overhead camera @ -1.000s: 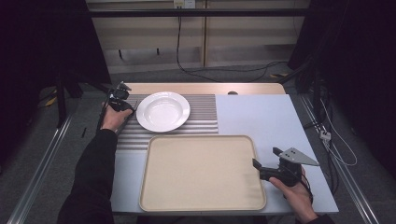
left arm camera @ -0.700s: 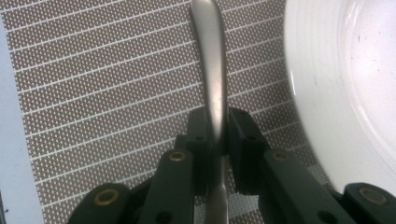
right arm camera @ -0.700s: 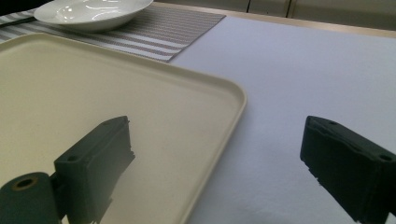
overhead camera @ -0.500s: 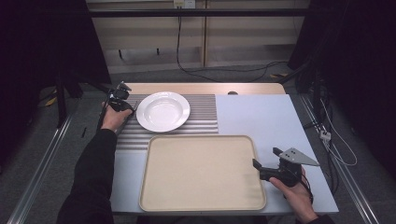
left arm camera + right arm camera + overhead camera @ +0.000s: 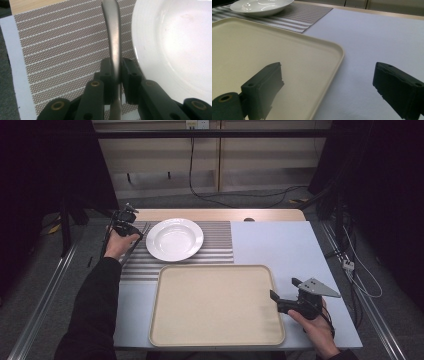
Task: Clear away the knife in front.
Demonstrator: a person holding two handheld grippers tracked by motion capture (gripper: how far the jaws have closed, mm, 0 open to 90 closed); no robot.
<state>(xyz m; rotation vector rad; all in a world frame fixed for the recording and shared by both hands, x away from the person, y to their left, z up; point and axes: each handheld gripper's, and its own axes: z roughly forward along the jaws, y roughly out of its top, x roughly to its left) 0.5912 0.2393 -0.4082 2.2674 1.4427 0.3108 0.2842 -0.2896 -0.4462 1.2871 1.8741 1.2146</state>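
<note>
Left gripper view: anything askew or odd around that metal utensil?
Nothing stands out. The left gripper clamps the grey metal utensil handle squarely, beside the round white plate on the striped placemat. No spills or damage.

Counter (image 5: 280,245): pale blue-grey top w/ a light wood strip along the far edge. Grey-and-white striped woven placemat (image 5: 220,245) lies flat on the far-left part, reaching approx. mid-counter. Big beige rectangular plastic tray w/ rounded corners (image 5: 215,305) sits on the near part, its far edge just beside the placemat's near edge. Round white ceramic plate (image 5: 175,239) rests on the placemat, left of centre. Right half of the top is bare cloth.
</note>
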